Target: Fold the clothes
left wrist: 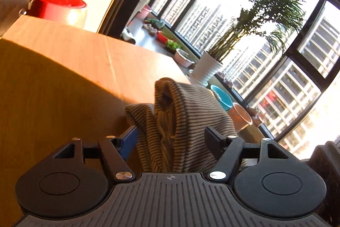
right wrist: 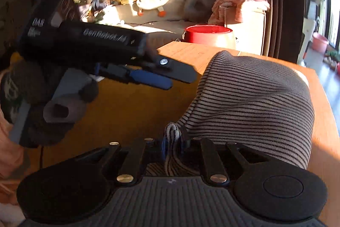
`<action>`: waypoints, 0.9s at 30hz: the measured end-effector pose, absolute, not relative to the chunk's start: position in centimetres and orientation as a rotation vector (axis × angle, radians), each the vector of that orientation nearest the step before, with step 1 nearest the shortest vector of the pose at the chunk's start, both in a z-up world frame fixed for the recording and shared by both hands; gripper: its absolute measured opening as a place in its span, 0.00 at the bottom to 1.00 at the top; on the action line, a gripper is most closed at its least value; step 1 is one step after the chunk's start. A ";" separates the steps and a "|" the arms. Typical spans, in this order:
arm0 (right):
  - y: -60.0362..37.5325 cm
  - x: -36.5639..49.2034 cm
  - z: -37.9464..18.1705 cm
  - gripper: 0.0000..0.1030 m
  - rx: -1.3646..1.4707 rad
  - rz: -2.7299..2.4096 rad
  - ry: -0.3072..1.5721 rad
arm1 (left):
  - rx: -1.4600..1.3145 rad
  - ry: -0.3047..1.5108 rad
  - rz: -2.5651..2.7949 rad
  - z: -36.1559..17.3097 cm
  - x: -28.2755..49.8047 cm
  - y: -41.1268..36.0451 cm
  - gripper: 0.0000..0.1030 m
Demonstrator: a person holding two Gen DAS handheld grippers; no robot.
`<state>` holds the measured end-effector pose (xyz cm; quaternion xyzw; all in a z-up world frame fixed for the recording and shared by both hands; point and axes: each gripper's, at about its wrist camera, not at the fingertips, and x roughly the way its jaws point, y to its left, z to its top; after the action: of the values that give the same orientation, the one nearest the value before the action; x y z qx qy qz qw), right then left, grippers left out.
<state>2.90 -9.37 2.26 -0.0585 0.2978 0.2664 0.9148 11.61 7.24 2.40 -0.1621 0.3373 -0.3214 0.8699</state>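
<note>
R gripper (right wrist: pixel 173 142) is clamped on a bunched edge of the striped garment (right wrist: pixel 252 103), which hangs lifted over the wooden table (right wrist: pixel 131 112); L gripper (left wrist: pixel 170 133) stands wide w/ cloth between its fingers but the pads aren't pressing. Looks like mid-fold, a re-grip in progress. Next prob needs L to close on a free edge, then both carry the fold across & lay it flat.

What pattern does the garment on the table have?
The garment has thin dark stripes on a light ground; the right wrist view shows it best.
</note>
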 end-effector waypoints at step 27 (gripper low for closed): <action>-7.9 17.5 5.3 0.38 -0.294 0.367 0.679 | -0.218 0.714 -0.653 -0.1 10.1 4.6 0.59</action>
<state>17.46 -7.86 5.33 -0.1430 0.3299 0.1782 0.9159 10.12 4.59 -0.07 -0.1047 0.3426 -0.3134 0.8795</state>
